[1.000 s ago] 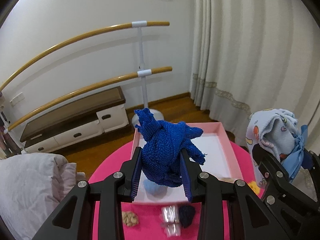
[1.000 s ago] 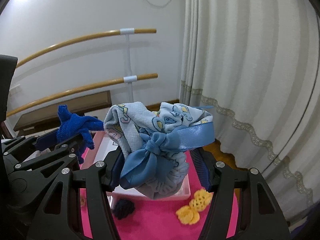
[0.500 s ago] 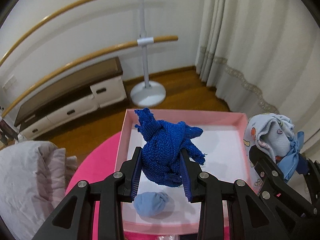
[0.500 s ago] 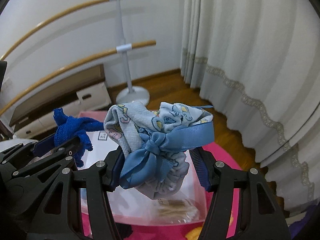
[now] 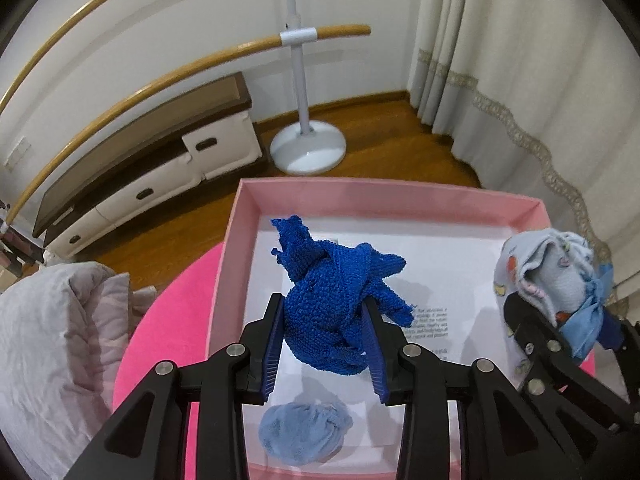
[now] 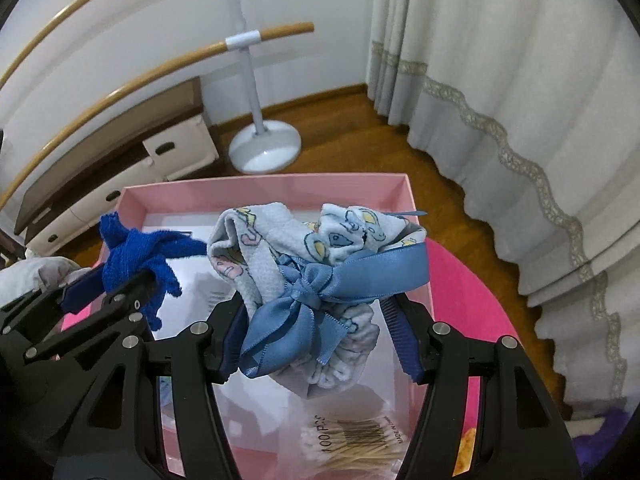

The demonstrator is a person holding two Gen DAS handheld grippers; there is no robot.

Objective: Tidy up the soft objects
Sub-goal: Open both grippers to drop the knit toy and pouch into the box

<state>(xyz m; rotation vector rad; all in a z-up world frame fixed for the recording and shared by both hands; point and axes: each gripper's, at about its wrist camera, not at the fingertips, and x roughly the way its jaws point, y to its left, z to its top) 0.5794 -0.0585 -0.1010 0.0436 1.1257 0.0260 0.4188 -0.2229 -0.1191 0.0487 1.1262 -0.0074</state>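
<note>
My left gripper [image 5: 324,344] is shut on a dark blue knitted cloth [image 5: 336,304] and holds it above the pink box [image 5: 384,196]. My right gripper [image 6: 316,344] is shut on a light blue printed cloth bundle tied with a blue ribbon [image 6: 320,276], also above the pink box [image 6: 264,184]. The bundle also shows at the right in the left wrist view [image 5: 552,284]. The blue knitted cloth shows at the left in the right wrist view [image 6: 136,256]. A small light blue cloth ball [image 5: 304,432] lies inside the box near its front wall.
The box stands on a round pink table [image 5: 172,292]. A bag of cotton swabs [image 6: 352,440] lies in the box's near right corner. A grey quilt [image 5: 52,344] lies to the left. Behind are a barre stand [image 5: 308,148], a low cabinet [image 5: 152,168] and curtains [image 6: 500,80].
Both grippers have moved forward over the table with their cloths and now hang above the pink box. The view has tilted down towards the box's inside.
</note>
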